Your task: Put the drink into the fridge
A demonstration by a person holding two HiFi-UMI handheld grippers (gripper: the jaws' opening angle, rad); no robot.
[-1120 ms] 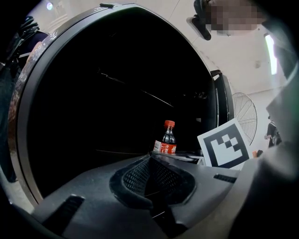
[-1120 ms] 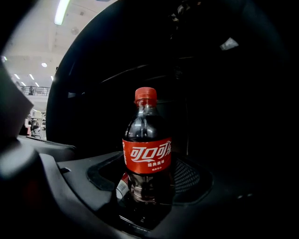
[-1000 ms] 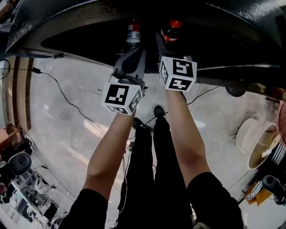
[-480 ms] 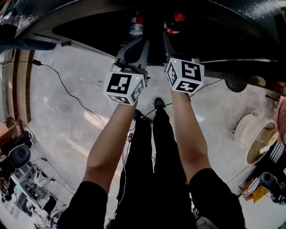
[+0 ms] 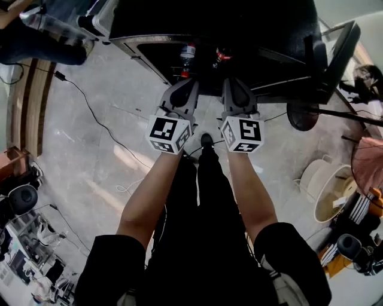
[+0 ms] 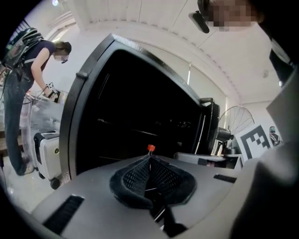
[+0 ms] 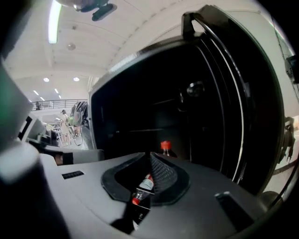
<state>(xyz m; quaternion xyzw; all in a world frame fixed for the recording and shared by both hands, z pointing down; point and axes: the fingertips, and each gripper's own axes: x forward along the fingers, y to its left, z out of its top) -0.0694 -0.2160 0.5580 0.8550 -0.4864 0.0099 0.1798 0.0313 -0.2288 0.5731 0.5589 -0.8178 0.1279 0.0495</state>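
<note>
**Both claws drawn back from the open fridge; head view plus L and R claw views.**

The drink [image 5: 222, 57], a dark bottle w/ red cap, stands upright inside the open fridge [image 5: 239, 18]. A second bottle [image 5: 187, 52] w/ a pale label stands beside it. Neither touches a claw.

**Change vs. a second ago.**
- **R claw** [image 5: 232, 82]: it then reached in right at the red-capped bottle. It has since backed out and risen, and now sits at the fridge mouth, apart from the drink.
- **R jaws:** they have just been closing and now stand nearly together, clenched on nothing.
- **R claw view:** the drink's red cap [image 7: 165, 146] shows beyond the tips. A labelled bottle [image 7: 142, 186], prob. the second bottle, is only glimpsed far off through the slot lower down, not btwn the pads.
- **L claw** [image 5: 187, 83]: it has pulled back alongside and is likewise clenched and empty.
- **L claw view:** its mesh pads [image 6: 133, 175] meet along the centre line. A red cap [image 6: 151, 148] is visible past them in the dark interior; which bottle it belongs to can't be told.

The door [image 5: 338, 48] hangs open at the fridge's R side.

**Interpretation.** The drink is let go and stands on its own, so the placing step looks complete. What prob. remains is shutting the door, which would need a claw swung out toward it.
</note>
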